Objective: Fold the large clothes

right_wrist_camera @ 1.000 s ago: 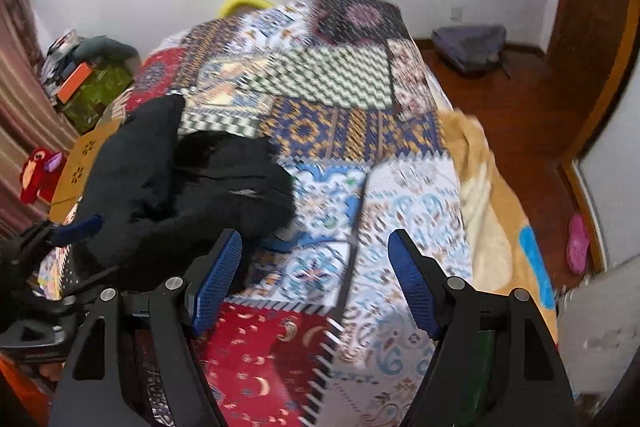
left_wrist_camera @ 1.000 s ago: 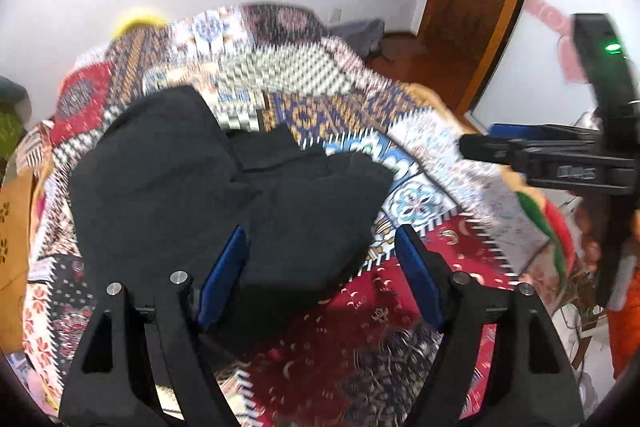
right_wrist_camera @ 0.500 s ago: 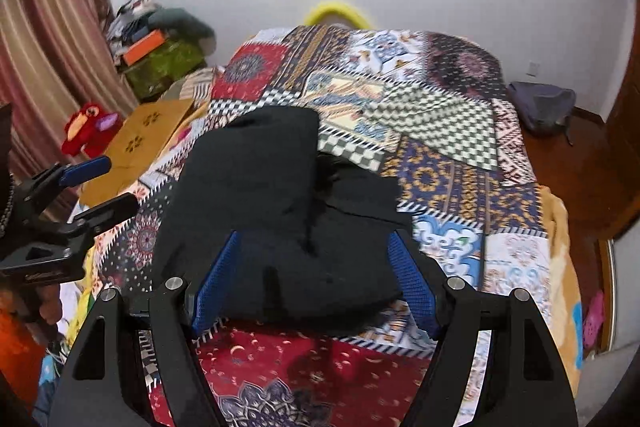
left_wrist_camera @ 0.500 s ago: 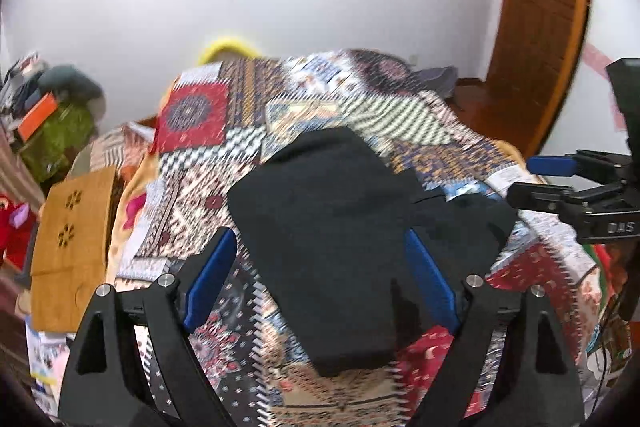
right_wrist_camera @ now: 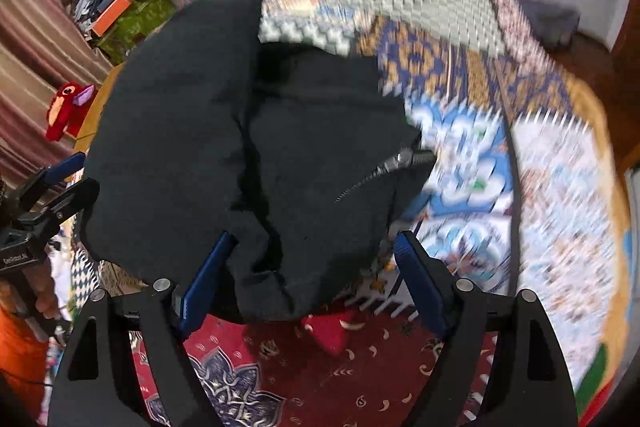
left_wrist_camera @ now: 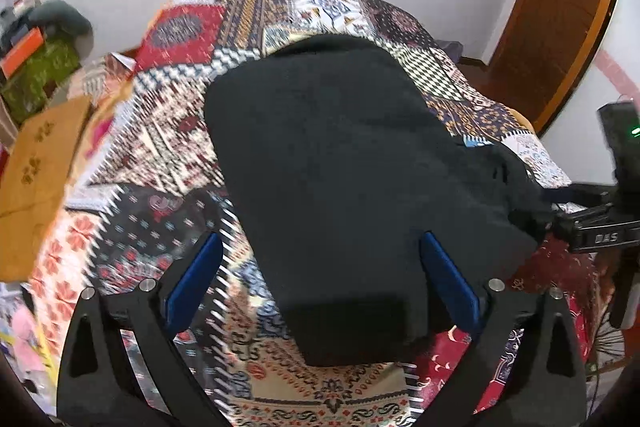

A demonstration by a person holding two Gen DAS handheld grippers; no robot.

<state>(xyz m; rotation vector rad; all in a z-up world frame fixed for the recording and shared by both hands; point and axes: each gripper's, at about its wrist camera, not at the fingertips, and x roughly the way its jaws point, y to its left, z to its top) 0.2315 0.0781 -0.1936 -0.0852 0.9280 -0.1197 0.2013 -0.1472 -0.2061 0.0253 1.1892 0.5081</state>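
A black zip garment (left_wrist_camera: 332, 163) lies partly folded on a patchwork bedspread (left_wrist_camera: 168, 123). In the left wrist view its near folded end (left_wrist_camera: 352, 327) lies between my blue pads. My left gripper (left_wrist_camera: 322, 285) is open above that end, holding nothing. In the right wrist view the garment (right_wrist_camera: 224, 131) is bunched, with a silver zipper (right_wrist_camera: 384, 171) on its right edge. My right gripper (right_wrist_camera: 312, 283) is open over the garment's near hem. Each gripper shows at the edge of the other's view: the right one (left_wrist_camera: 596, 227) and the left one (right_wrist_camera: 44, 203).
A wooden door (left_wrist_camera: 560, 3) stands at the right. A yellow wooden board (left_wrist_camera: 36, 155), a red plush toy (right_wrist_camera: 68, 107) and a green box with clutter (right_wrist_camera: 132, 19) are left of the bed. A bag (right_wrist_camera: 552, 19) lies on the floor at the back.
Both grippers have moved in closer over the garment's near end. The left view has swung left onto the folded end; the right view is blurred by motion. Both stay open.
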